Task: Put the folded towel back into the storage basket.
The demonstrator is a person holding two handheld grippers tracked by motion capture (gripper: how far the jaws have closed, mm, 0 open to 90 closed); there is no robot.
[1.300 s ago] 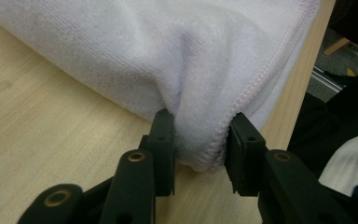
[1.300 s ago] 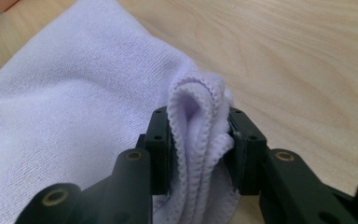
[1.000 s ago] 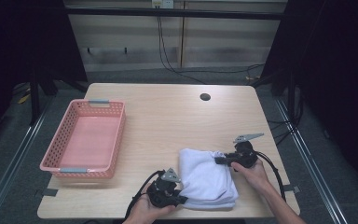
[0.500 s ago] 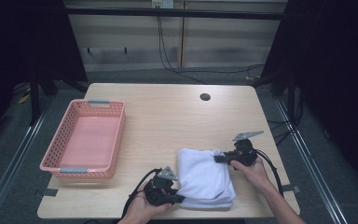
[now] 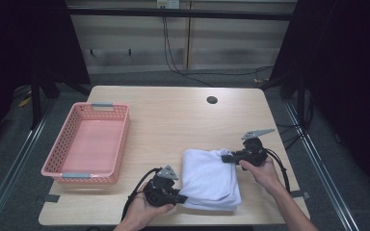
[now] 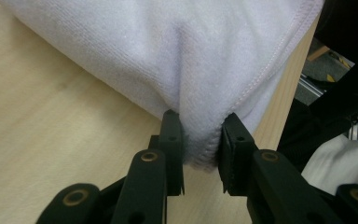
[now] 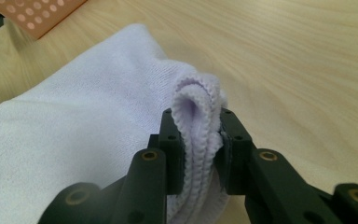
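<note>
A folded white towel (image 5: 207, 179) lies on the wooden table (image 5: 173, 120) near its front edge. My left gripper (image 5: 179, 198) is at the towel's near left corner, shut on the towel (image 6: 200, 70), with cloth bunched between its jaws. At the far right corner my right gripper (image 5: 225, 158) is shut on a thick fold of the towel (image 7: 198, 121). A hand holds each gripper from the bottom of the high view.
An empty pink plastic basket (image 5: 87, 143) stands at the table's left side. A small dark hole (image 5: 212, 100) sits in the tabletop at the back. The table's right and front edges lie close to the towel.
The left gripper has closed in on the towel's near corner. The towel and right gripper have barely shifted.
</note>
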